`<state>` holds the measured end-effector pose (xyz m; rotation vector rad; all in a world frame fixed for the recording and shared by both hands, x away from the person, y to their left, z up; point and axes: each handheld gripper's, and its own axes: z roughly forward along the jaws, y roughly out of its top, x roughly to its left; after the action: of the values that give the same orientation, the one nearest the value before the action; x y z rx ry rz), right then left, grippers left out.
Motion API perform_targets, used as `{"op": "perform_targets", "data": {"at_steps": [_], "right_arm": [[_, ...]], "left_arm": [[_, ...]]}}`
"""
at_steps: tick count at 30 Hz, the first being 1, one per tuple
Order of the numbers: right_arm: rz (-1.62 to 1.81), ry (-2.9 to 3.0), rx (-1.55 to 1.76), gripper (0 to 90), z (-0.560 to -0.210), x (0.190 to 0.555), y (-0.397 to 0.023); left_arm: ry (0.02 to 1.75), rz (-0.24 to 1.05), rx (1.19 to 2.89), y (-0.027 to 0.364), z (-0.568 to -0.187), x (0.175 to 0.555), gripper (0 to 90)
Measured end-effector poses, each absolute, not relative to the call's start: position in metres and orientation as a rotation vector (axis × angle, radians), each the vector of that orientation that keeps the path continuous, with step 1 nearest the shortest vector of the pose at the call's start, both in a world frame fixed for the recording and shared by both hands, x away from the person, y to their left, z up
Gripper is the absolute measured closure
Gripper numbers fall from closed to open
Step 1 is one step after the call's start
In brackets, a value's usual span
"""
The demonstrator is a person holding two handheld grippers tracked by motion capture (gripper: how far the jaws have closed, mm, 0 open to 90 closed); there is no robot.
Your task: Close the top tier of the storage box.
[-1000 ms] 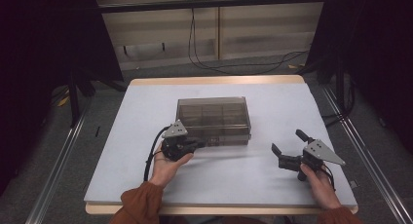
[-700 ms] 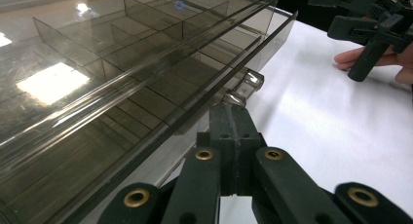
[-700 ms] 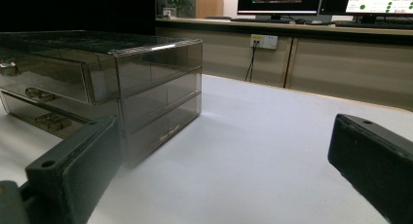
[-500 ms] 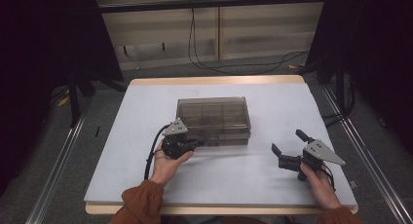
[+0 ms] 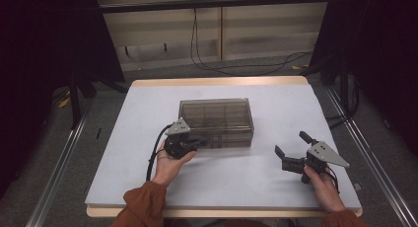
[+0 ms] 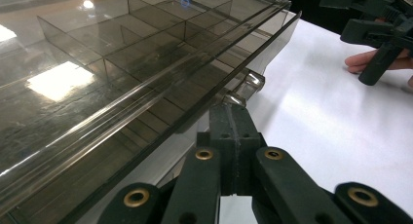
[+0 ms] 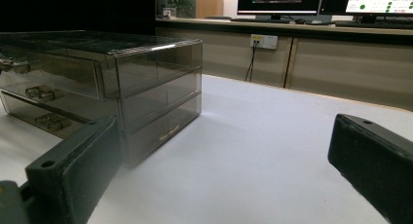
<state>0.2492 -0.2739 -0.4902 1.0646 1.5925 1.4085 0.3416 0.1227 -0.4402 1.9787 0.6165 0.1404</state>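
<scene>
A smoky see-through drawer box (image 5: 217,121) stands in the middle of the white table (image 5: 276,103). My left gripper (image 5: 199,140) reaches its front face from the left. In the left gripper view the jaws of the left gripper (image 6: 229,112) are pressed together on the clear handle (image 6: 251,83) of the top drawer, under the box's divided top (image 6: 122,53). My right gripper (image 5: 291,144) rests on the table to the right of the box, open with nothing between its jaws. In the right gripper view the right gripper (image 7: 224,170) faces the box (image 7: 122,83), whose three drawer fronts show their handles.
The other hand's gripper (image 6: 380,29) shows at the far right of the left gripper view. Bare white table (image 7: 253,151) lies between the right gripper and the box. Metal rails (image 5: 64,158) run along both sides of the table, and cables (image 5: 231,66) lie on the floor behind.
</scene>
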Motion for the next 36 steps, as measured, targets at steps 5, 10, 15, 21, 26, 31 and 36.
{"op": "perform_targets", "data": {"at_steps": [5,10,15,21,26,31,36], "right_arm": [[1.409,1.592,1.064,0.0,-0.4903,0.2492,-0.2739],[1.407,1.587,1.069,0.0,-0.4902,0.2492,-0.2739],[1.406,1.587,1.068,0.0,-0.4902,0.2493,-0.2739],[1.407,1.586,1.069,0.0,-0.4902,0.2492,-0.2738],[1.406,1.588,1.067,0.0,-0.4902,0.2492,-0.2739],[1.409,1.592,1.063,0.0,-0.4902,0.2493,-0.274],[1.408,1.592,1.064,0.0,-0.4903,0.2492,-0.2739]], "left_arm": [[0.624,0.152,1.983,0.1223,-0.4402,0.3427,90.0],[0.627,0.147,1.98,0.1216,-0.4394,0.3437,90.0],[0.632,0.154,1.976,0.1216,-0.4401,0.3449,90.0],[0.644,0.147,1.967,0.1215,-0.4414,0.3469,90.0],[0.644,0.142,1.963,0.1216,-0.442,0.348,90.0],[0.658,0.144,1.968,0.122,-0.4418,0.3488,90.0],[0.667,0.139,1.955,0.1219,-0.4433,0.3508,90.0]]}}
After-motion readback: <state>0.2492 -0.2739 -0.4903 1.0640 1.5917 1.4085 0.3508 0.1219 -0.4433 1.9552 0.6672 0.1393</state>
